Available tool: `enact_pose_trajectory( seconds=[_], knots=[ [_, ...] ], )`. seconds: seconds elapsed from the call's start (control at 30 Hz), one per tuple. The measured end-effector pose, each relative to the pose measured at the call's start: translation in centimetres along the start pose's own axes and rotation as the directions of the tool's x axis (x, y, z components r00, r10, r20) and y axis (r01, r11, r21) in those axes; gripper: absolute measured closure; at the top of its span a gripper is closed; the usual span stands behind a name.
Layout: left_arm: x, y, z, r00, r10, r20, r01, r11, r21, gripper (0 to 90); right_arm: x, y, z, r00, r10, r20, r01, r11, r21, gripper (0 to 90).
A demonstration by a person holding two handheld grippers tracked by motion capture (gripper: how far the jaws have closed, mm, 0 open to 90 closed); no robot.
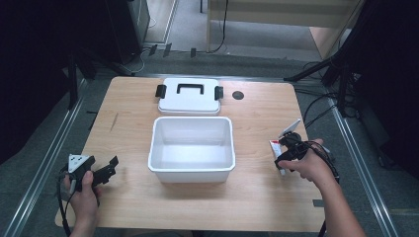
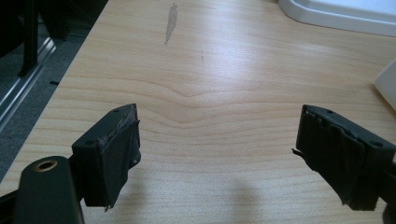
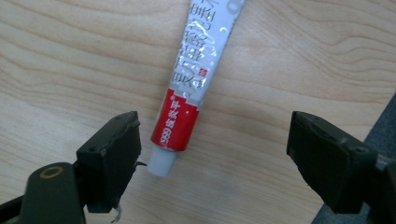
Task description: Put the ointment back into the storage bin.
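In the high view the right gripper point(image 1: 289, 148) and hand point(image 1: 306, 165) cover much of the tube point(image 1: 275, 146), whose far end is cut off at the top of the right gripper view, its print too blurred to read. The tube point(image 3: 187, 88) lies flat on the bench point(image 1: 257, 197), right of the open white box point(image 1: 191, 148), white cap point(image 3: 162, 164) between the wide-spread jaws, nearer the left one. The left gripper point(image 2: 217, 154), jaws likewise wide, holds nothing at the bench's near left; the lid point(image 1: 189, 96) lies behind the box.
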State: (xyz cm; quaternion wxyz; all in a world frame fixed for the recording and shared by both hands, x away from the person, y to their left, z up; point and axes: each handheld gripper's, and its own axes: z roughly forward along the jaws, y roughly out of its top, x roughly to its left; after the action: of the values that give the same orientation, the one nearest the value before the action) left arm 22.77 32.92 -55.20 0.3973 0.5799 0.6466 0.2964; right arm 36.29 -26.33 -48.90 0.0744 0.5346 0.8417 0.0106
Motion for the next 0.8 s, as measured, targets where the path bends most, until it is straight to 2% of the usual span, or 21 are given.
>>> enact_pose_trajectory(
  seconds=[0.1, 0.2, 0.3, 0.37, 0.43, 0.53, 0.6, 0.63, 0.7, 0.77, 0.8],
  knots=[
    [0.0, 0.0, 0.0, 1.0000, -0.007, -0.002, 0.007, 1.0000, -0.003, 14.5, -0.3, 0.5, -0.1, 0.9997, 0.024, 0.012, -0.024, 1.000, 0.018, 20.9],
    [0.0, 0.0, 0.1, 1.0000, -0.007, -0.003, 0.007, 1.0000, 0.000, 14.4, -0.6, 0.9, -0.2, 0.9997, 0.025, 0.006, -0.025, 0.999, 0.031, 27.1],
    [0.0, 0.0, 0.1, 1.0000, -0.008, -0.002, 0.008, 1.0000, 0.001, 14.4, -0.8, 1.3, 0.0, 0.9989, 0.043, -0.017, -0.042, 0.998, 0.047, 31.3],
    [0.0, 0.0, 0.1, 1.0000, -0.008, -0.002, 0.008, 1.0000, 0.000, 14.4, -0.8, 1.4, 0.0, 0.9982, 0.040, -0.046, -0.038, 0.998, 0.042, 35.6],
    [0.0, 0.0, 0.1, 1.0000, -0.008, -0.002, 0.008, 1.0000, 0.002, 14.4, -0.7, 1.5, 0.1, 0.9961, 0.061, -0.064, -0.059, 0.998, 0.036, 38.6],
    [0.0, 0.0, 0.1, 1.0000, -0.008, -0.003, 0.008, 1.0000, 0.002, 14.4, -0.6, 1.7, 0.4, 0.9939, 0.082, -0.074, -0.079, 0.996, 0.042, 43.9],
    [0.0, 0.0, 0.1, 0.9999, -0.010, -0.003, 0.010, 1.0000, 0.003, 14.4, -0.5, 1.9, 0.6, 0.9910, 0.100, -0.088, -0.096, 0.994, 0.056, 50.4],
    [0.0, 0.0, 0.1, 0.9999, -0.010, -0.003, 0.010, 0.9999, 0.003, 14.4, -0.5, 2.0, 0.7, 0.9860, 0.129, -0.105, -0.122, 0.990, 0.069, 54.5],
    [0.0, 0.0, 0.1, 0.9999, -0.010, -0.003, 0.010, 0.9999, 0.003, 14.4, -0.6, 2.2, 0.8, 0.9778, 0.157, -0.138, -0.147, 0.986, 0.084, 57.7],
    [0.0, 0.0, 0.1, 0.9999, -0.012, -0.002, 0.012, 0.9999, 0.004, 14.4, -0.5, 2.4, 1.0, 0.9718, 0.180, -0.153, -0.165, 0.981, 0.102, 59.4],
    [0.0, 0.0, 0.1, 0.9999, -0.012, -0.002, 0.012, 0.9999, 0.004, 14.4, -0.5, 2.5, 1.1, 0.9720, 0.178, -0.154, -0.163, 0.981, 0.105, 60.9]
  ],
)
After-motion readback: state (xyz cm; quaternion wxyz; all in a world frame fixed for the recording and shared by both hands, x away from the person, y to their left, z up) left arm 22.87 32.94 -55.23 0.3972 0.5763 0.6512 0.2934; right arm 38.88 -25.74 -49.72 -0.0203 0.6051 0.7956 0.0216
